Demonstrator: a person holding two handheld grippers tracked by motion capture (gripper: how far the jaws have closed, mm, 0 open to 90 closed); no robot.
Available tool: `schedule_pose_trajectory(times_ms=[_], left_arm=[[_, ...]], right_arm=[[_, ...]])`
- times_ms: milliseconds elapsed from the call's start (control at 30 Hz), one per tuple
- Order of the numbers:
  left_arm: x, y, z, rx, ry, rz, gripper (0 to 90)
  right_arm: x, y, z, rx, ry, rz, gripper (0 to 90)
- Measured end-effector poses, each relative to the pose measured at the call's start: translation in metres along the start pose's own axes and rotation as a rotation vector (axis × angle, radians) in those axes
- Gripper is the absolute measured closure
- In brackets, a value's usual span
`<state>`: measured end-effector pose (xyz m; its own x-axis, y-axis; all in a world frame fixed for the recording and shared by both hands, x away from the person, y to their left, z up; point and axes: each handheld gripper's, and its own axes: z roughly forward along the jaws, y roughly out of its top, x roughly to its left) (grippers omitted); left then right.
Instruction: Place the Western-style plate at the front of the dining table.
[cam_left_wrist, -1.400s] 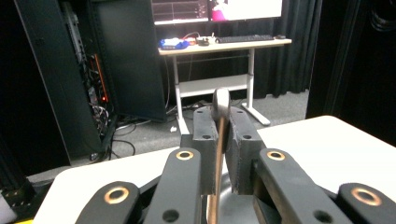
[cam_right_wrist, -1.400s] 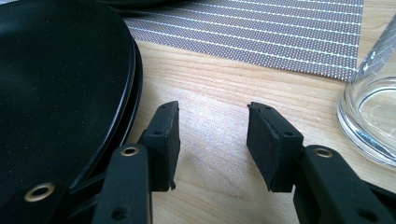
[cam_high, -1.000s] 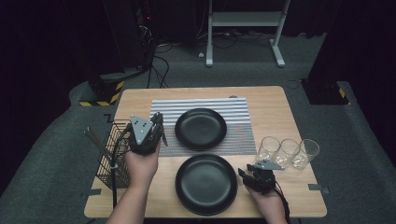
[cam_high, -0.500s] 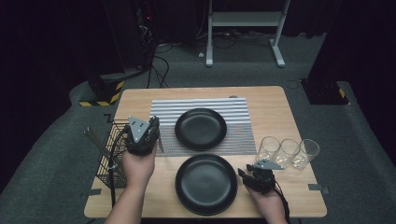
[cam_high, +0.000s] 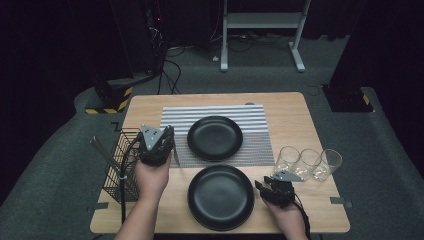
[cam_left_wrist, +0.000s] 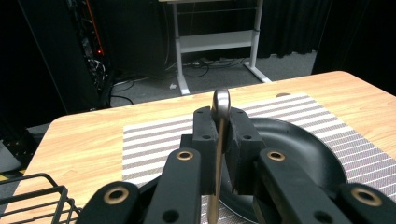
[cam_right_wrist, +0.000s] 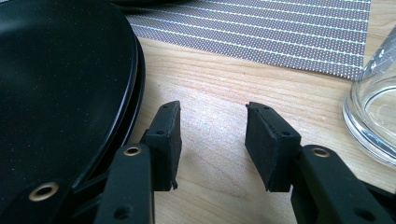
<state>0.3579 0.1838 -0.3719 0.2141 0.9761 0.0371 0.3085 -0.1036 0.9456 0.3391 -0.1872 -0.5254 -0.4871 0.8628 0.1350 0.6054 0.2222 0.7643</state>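
While clamped between the jaws of the left gripper, metal utensil seen edge-on in left gripper view, rounded handle end sticking up past the jaw tips, shaft running down between the pads; utensil type not resolvable. From high view, left gripper held above the table's left side, just beside the black wire cutlery basket and at the left edge of the striped placemat, a thin part of the utensil showing at the gripper's right side. Basket holding further long utensils leaning out to the left. Far black plate sitting on the placemat; same plate visible behind the jaws in left gripper view. Near black plate lying on bare wood of the table, just in front of the placemat. Right gripper low at the table, between the near plate and the row of three clear glasses; jaws parted and grasping nothing in right gripper view, bare wood between them, rim of near plate just beside the left jaw, base of one glass near the right jaw. Glasses standing upright, touching or nearly touching one another.
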Motion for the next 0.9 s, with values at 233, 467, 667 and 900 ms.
schedule_pose_trajectory(times_ms=[233, 467, 667, 900], left_arm=[[0.000, -0.001, 0.003, 0.001, 0.004, -0.006, 82.9], [0.000, -0.001, 0.009, -0.008, 0.011, -0.005, 82.9], [0.000, 0.002, 0.020, -0.008, 0.020, -0.023, 82.9], [-0.001, 0.004, 0.037, -0.020, 0.016, -0.027, 82.8]], right_arm=[[0.001, 0.000, 0.000, 0.001, -0.002, -0.003, 55.3], [0.000, 0.000, 0.000, 0.001, 0.000, 0.000, 55.3], [0.000, 0.000, 0.000, 0.001, 0.000, 0.000, 55.2], [0.000, 0.000, 0.000, 0.000, 0.002, 0.000, 55.1]])
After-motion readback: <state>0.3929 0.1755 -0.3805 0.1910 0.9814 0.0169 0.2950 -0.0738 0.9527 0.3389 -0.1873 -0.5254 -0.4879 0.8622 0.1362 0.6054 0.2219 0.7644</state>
